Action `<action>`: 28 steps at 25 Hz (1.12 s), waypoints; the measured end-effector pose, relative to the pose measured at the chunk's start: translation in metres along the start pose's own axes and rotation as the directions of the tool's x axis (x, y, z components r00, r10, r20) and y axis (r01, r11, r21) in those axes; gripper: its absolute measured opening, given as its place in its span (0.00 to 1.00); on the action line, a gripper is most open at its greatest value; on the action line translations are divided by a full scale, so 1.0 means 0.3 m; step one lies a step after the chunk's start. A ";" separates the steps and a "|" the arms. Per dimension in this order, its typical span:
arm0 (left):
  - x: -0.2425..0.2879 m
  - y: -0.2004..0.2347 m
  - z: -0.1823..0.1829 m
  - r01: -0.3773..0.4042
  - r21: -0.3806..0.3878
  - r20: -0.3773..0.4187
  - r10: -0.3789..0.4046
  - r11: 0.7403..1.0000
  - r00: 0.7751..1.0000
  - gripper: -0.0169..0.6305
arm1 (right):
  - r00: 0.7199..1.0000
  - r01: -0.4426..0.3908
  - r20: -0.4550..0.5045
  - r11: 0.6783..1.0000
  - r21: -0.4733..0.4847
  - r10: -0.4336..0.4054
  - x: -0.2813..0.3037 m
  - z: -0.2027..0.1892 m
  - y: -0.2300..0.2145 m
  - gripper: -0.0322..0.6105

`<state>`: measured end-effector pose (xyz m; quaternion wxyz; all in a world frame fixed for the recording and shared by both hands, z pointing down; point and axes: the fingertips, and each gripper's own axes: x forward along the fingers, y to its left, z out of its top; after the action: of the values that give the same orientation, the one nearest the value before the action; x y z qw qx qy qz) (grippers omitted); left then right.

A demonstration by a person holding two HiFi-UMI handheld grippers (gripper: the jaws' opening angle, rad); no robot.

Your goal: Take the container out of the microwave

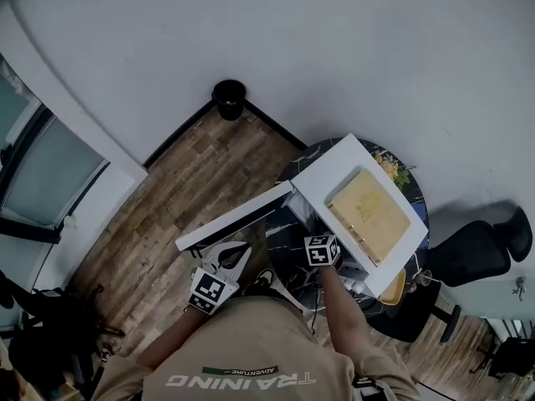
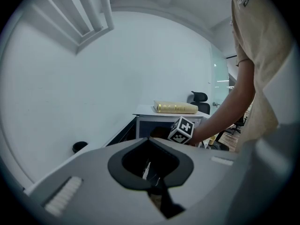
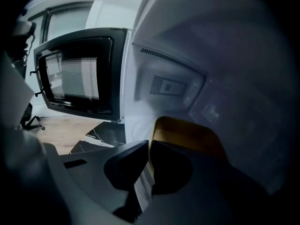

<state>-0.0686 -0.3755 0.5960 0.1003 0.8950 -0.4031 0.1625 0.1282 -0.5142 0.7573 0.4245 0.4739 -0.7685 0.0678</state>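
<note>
A white microwave stands on a dark marble table with its door swung open to the left. My right gripper reaches into the cavity. In the right gripper view a yellow container sits inside the cavity, and the right gripper is shut on its near left rim. The open door shows at the left there. My left gripper hangs back below the door, shut and empty. In the left gripper view, the left gripper points at the microwave.
A flat gold box lies on top of the microwave. A black bin stands by the wall, and a black office chair is at the right. A plate of food sits behind the microwave, and a yellow dish sits near the table's edge.
</note>
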 end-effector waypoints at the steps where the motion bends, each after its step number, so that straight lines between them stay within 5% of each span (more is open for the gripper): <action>1: -0.003 0.002 0.007 -0.002 0.004 0.004 0.002 1.000 1.000 0.04 | 1.000 -0.001 -0.001 1.000 0.000 0.001 -0.003 0.001 0.001 0.07; 9: -0.020 0.011 0.041 0.024 0.034 0.028 -0.025 0.999 0.999 0.04 | 0.999 0.000 0.045 1.000 -0.004 0.000 -0.093 0.050 0.029 0.07; 19: 0.012 -0.023 0.067 0.159 0.074 0.064 -0.164 0.984 0.984 0.04 | 0.997 -0.015 0.071 1.000 0.000 0.015 -0.267 0.057 0.168 0.07; 28: -0.005 -0.014 -0.003 0.214 0.092 0.084 -0.222 0.972 0.972 0.04 | 1.000 -0.016 0.026 0.999 0.049 0.014 -0.363 -0.007 0.329 0.07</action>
<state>-0.0666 -0.3713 0.5961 0.0614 0.9438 -0.2997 0.1251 0.0726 -0.3865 0.7100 0.4024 0.4791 -0.7756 0.0837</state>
